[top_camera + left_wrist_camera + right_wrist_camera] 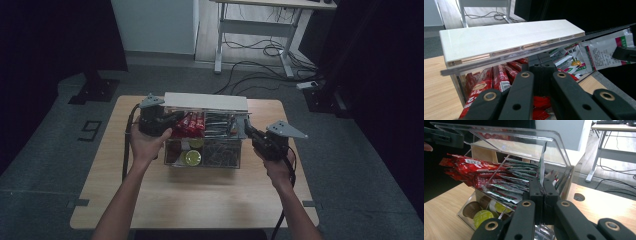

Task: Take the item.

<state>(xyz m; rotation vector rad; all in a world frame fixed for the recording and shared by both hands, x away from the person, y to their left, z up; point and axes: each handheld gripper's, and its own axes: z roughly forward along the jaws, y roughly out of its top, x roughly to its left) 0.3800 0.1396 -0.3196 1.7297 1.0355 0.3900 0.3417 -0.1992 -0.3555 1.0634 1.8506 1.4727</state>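
A clear acrylic box (220, 164) stands mid-table with its clear lid (524, 137) raised. A white slab (205, 101) (506, 37) lies on the lid. My left gripper (176, 118) (541, 62) is at the box's left end, jaws shut at the lid's edge and seemingly holding it up. My right gripper (249, 131) (541, 183) is at the box's right end, shut on a white-and-green sachet (541, 162) (604, 51) lifted upright out of the box. Inside lie red sachets (191, 124) (466, 166) (499, 77), more white-green sachets (516, 173) and coffee capsules (192, 157) (482, 216).
The wooden table (200, 200) has bare room in front of the box and at both sides. A round hole (579, 197) is in the tabletop near the box's right end. Beyond the table a desk frame (260, 30) and floor cables (265, 50) stand.
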